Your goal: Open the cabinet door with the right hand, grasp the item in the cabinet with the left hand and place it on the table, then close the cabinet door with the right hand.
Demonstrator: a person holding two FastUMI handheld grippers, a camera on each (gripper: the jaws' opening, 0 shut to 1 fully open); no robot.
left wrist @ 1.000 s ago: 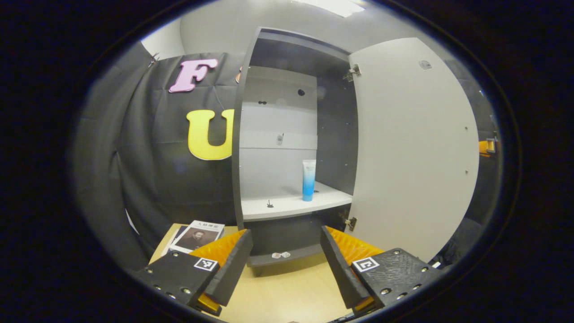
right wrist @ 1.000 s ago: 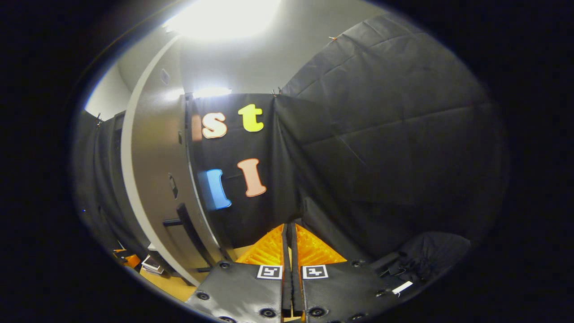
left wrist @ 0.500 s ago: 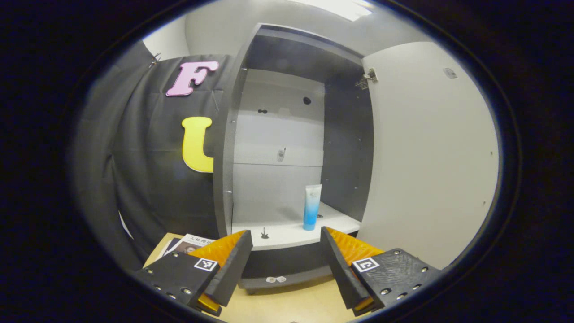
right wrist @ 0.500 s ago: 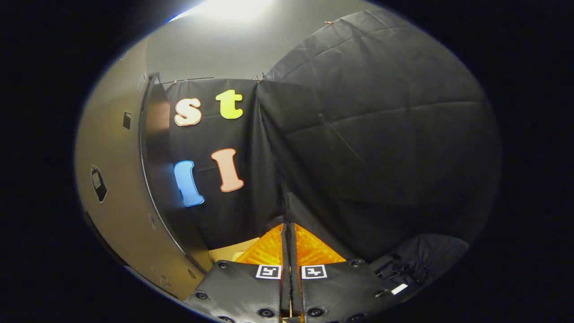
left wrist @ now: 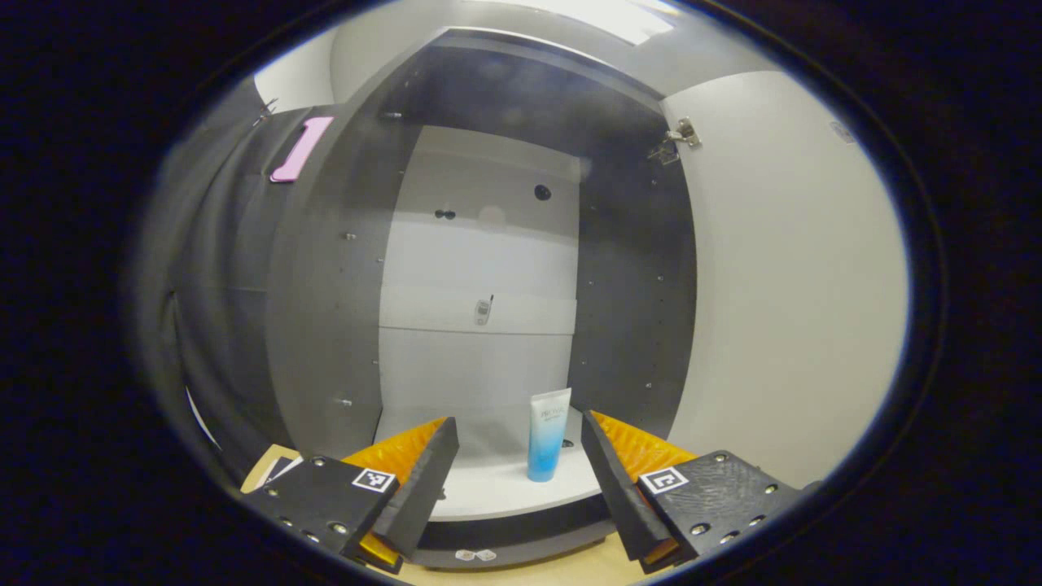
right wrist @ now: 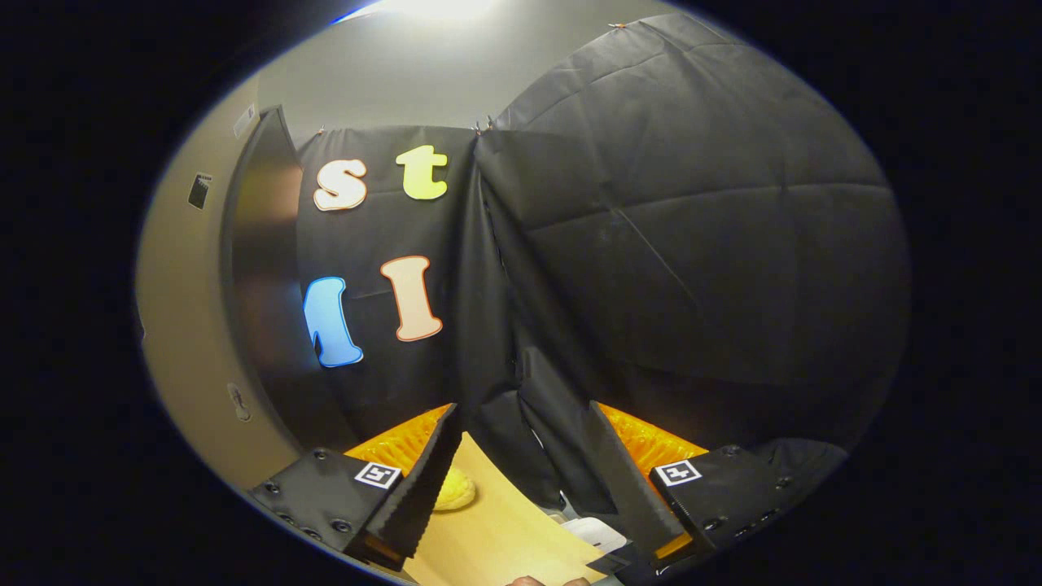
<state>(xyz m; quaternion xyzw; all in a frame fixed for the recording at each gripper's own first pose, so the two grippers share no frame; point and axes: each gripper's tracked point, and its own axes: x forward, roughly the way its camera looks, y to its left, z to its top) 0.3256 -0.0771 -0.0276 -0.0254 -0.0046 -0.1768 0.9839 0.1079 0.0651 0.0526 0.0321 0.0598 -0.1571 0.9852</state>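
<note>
Ahead of left gripper (left wrist: 518,464): cabinet (left wrist: 480,268), open, grey side walls, pale back panel with two small holes and a small fitting at mid height. White shelf (left wrist: 496,488) at fingertip level, dark front edge just below. Tube (left wrist: 547,435), white fading to blue, upright on shelf, cap down, between the fingertips but farther in, nearer the right finger; touching neither. Fingers spread wide, nothing held. Shelf bare to the left of tube, free room on that side; right wall of cabinet close behind tube. Door (left wrist: 781,285), pale, swung out to the right, hinge (left wrist: 677,138) at upper corner; inner face flat, close along right finger. Strip of tan table (left wrist: 570,570) under the cabinet base. Corner of a book (left wrist: 277,470) at far left, beside left finger. Ceiling light at top.

Ahead of right gripper (right wrist: 521,480): black cloth wall, folded at a corner. Fingers well apart, nothing between them but air. Tan table (right wrist: 496,529) below, its edge running diagonally between the fingers; small yellow object (right wrist: 453,491) on it just beside the left finger, kind unclear. White object (right wrist: 594,533) past table edge, near right finger. Door edge (right wrist: 244,268) and pale face at far left, well clear of fingers. Open room straight ahead up to the cloth.
</note>
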